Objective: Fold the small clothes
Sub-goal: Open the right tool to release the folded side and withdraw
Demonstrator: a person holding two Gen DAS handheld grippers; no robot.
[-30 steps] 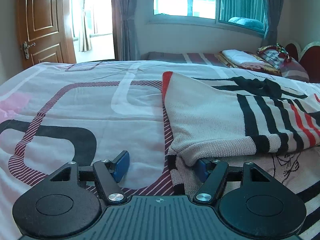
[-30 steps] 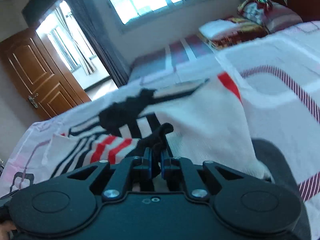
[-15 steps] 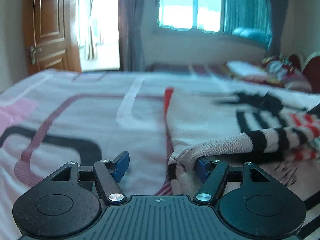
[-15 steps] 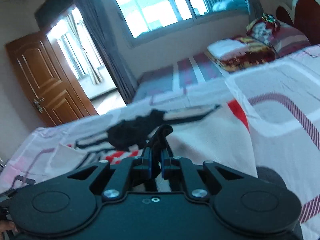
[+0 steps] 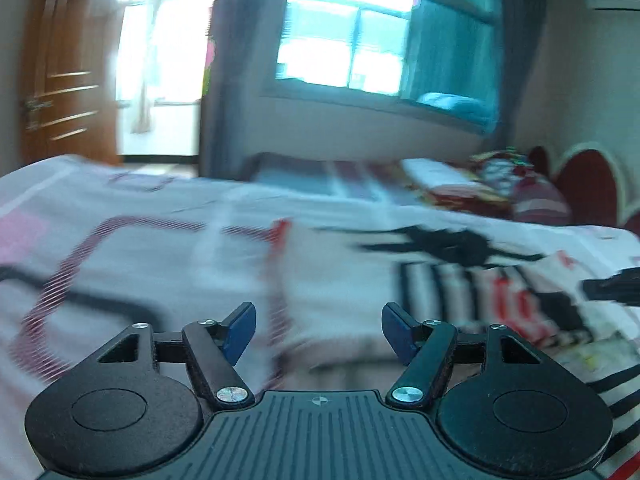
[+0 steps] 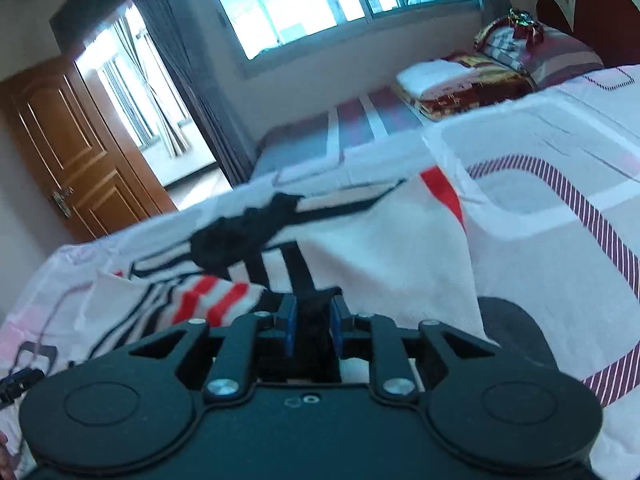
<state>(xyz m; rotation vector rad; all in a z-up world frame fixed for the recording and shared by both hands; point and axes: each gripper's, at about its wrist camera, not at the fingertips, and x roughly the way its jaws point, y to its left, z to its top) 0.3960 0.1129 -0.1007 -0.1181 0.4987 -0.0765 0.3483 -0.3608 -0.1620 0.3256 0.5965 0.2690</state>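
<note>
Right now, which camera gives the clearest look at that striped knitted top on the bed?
The right wrist view: there the striped top is fairly sharp, lying folded over on the bed. The left wrist view shows the same top, but smeared by motion blur.

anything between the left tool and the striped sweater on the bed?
Nothing visible. The left tool stands open and empty, and the striped sweater lies on the bed directly ahead of it with no object in between. The view is motion-blurred, so small things could be missed.
</note>
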